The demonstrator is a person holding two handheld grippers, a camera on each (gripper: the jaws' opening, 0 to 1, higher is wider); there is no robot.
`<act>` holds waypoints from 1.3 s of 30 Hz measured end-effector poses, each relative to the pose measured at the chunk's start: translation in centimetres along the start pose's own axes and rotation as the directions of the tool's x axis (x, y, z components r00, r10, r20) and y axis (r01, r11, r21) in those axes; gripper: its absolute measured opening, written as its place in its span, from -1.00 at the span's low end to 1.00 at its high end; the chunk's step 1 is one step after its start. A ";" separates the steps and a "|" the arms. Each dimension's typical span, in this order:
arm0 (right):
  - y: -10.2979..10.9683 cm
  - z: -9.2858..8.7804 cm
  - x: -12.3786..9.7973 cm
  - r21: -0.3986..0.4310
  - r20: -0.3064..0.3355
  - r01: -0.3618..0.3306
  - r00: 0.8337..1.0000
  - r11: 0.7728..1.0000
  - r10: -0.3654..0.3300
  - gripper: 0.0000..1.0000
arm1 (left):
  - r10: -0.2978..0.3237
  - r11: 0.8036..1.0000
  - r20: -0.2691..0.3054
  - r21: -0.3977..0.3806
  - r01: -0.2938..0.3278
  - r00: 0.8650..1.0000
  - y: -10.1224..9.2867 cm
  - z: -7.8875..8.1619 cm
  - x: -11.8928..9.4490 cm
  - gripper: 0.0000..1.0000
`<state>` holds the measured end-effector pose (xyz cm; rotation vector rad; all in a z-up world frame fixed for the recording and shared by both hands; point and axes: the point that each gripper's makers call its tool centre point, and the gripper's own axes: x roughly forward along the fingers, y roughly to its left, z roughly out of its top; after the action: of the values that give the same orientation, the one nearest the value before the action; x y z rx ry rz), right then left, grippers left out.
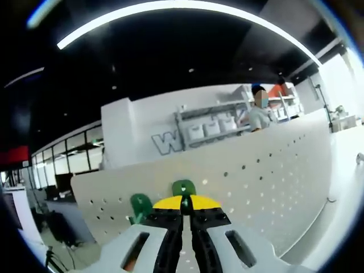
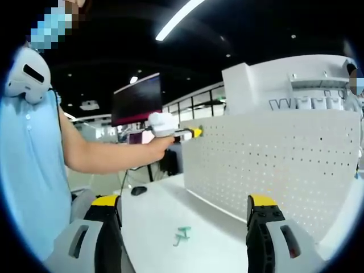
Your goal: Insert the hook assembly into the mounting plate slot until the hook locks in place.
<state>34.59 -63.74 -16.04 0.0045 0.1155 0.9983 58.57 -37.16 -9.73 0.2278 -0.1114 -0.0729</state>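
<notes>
In the left gripper view, my left gripper (image 1: 183,205) is shut on a green hook (image 1: 183,187) that sticks up between its yellow-tipped jaws. It is held close to the white perforated mounting plate (image 1: 261,182). A second green piece (image 1: 140,203) shows just to the left, near the plate's edge. In the right gripper view, a person's hand holds the left gripper (image 2: 197,132) at the upper left corner of the upright plate (image 2: 273,165). My right gripper (image 2: 185,219) is open with its jaws wide apart, above a loose green hook (image 2: 182,235) lying on the table.
The white table (image 2: 153,210) runs along the plate's foot. A dark mouse (image 2: 138,190) lies at its far end, and a monitor (image 2: 136,99) stands behind. The person's arm and blue shirt (image 2: 28,170) take up the left. Shelves with bins (image 1: 210,128) stand beyond the plate.
</notes>
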 end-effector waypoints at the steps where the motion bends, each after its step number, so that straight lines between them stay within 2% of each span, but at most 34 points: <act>1: 0.0 0.0 0.0 0.001 -0.001 0.000 1.000 1.000 0.000 0.84 | 0.000 1.000 0.000 0.002 0.000 1.000 0.0 0.0 0.0 -0.94; 21: 0.0 -0.4 0.1 0.012 -0.004 -0.002 1.000 1.000 0.002 0.84 | 0.004 0.992 -0.009 0.126 -0.003 1.000 -0.1 -0.3 0.2 -0.93; 24: 0.1 -0.3 0.1 0.012 -0.003 -0.004 1.000 1.000 0.004 0.83 | 0.006 0.995 -0.018 0.096 -0.004 1.000 -0.1 -0.5 0.3 -0.92; 30: 0.0 -0.3 0.0 0.010 0.000 -0.002 1.000 1.000 0.002 0.83 | 0.002 0.994 -0.023 0.110 0.000 1.000 -0.1 -0.5 0.2 -0.91; 34: 0.1 -0.3 0.1 0.009 -0.001 -0.004 1.000 1.000 0.004 0.83 | -0.002 0.997 -0.031 0.076 0.004 1.000 0.0 -0.6 0.2 -0.86; 39: 0.1 -0.3 0.1 0.009 -0.003 -0.005 1.000 1.000 0.005 0.83 | -0.006 0.997 -0.028 0.081 0.009 1.000 -0.1 -0.5 0.1 -0.81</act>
<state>34.51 -63.58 -16.36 0.0115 0.1224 1.0030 58.76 -37.11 -10.23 0.3106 -0.0862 -0.0728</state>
